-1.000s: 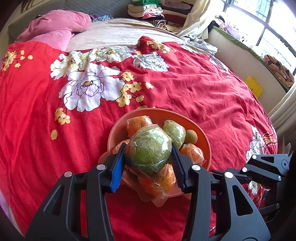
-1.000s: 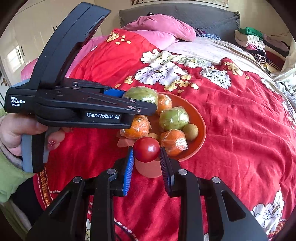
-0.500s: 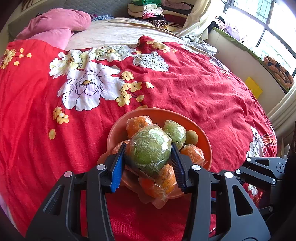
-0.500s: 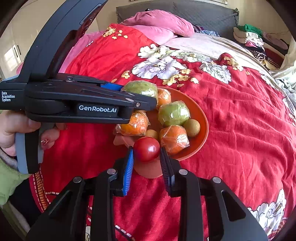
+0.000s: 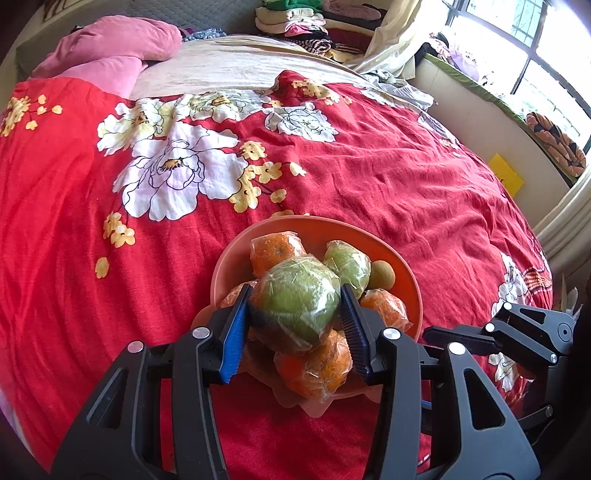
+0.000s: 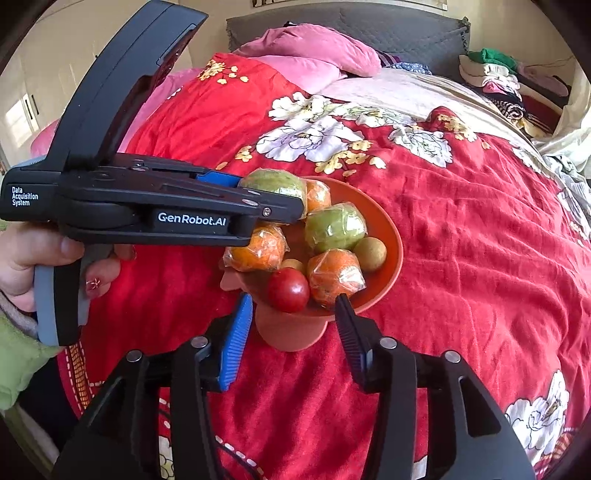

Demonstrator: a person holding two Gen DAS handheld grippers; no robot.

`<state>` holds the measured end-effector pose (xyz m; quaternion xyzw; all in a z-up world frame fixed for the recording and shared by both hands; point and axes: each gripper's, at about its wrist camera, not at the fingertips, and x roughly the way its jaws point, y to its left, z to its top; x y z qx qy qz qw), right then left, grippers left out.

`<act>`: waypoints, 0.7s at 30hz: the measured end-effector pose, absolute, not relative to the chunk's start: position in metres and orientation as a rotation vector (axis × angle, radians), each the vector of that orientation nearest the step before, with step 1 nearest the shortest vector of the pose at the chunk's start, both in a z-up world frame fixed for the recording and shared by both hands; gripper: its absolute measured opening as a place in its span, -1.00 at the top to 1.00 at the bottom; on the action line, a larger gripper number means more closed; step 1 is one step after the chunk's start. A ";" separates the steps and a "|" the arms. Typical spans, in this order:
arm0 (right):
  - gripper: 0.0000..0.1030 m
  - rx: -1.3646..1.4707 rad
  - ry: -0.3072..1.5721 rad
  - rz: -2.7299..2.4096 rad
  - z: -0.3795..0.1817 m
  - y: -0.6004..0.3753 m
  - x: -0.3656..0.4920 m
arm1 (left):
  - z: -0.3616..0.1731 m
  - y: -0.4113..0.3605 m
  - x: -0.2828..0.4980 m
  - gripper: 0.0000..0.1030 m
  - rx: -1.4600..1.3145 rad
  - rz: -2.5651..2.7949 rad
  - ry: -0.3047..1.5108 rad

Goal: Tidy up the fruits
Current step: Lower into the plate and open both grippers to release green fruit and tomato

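Observation:
An orange bowl (image 5: 404, 275) (image 6: 389, 229) sits on the red flowered bedspread and holds several plastic-wrapped oranges, a wrapped green fruit (image 6: 334, 227) and a small brown fruit (image 6: 371, 253). My left gripper (image 5: 293, 326) is shut on a large wrapped green fruit (image 5: 297, 301) and holds it just above the bowl's near side; it shows in the right wrist view too (image 6: 275, 182). My right gripper (image 6: 293, 328) is open just in front of the bowl. A small red fruit (image 6: 288, 290) lies in the bowl at its near rim, beyond the fingertips.
The red bedspread (image 5: 369, 184) spreads all round the bowl. Pink pillows (image 5: 122, 48) and folded clothes (image 5: 295, 18) lie at the far end. A window ledge (image 5: 498, 107) runs along the right. The right gripper's body shows at the left wrist view's right edge (image 5: 517, 332).
My right gripper has opened and let go of the red fruit, which now lies in the bowl. My left gripper still holds the green fruit, hardly moved.

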<state>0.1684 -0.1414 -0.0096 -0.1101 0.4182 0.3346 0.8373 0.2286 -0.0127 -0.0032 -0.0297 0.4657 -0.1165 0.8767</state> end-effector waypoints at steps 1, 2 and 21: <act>0.06 -0.228 0.885 0.707 -0.009 -0.143 0.169 | -0.003 -0.011 0.228 0.25 -0.062 -0.244 0.971; 0.05 -0.228 0.883 0.705 -0.009 -0.143 0.168 | -0.003 -0.012 0.229 0.25 -0.062 -0.244 0.971; -0.60 -0.220 0.849 0.671 0.002 -0.148 0.166 | 0.005 -0.009 0.226 0.18 -0.071 -0.235 0.952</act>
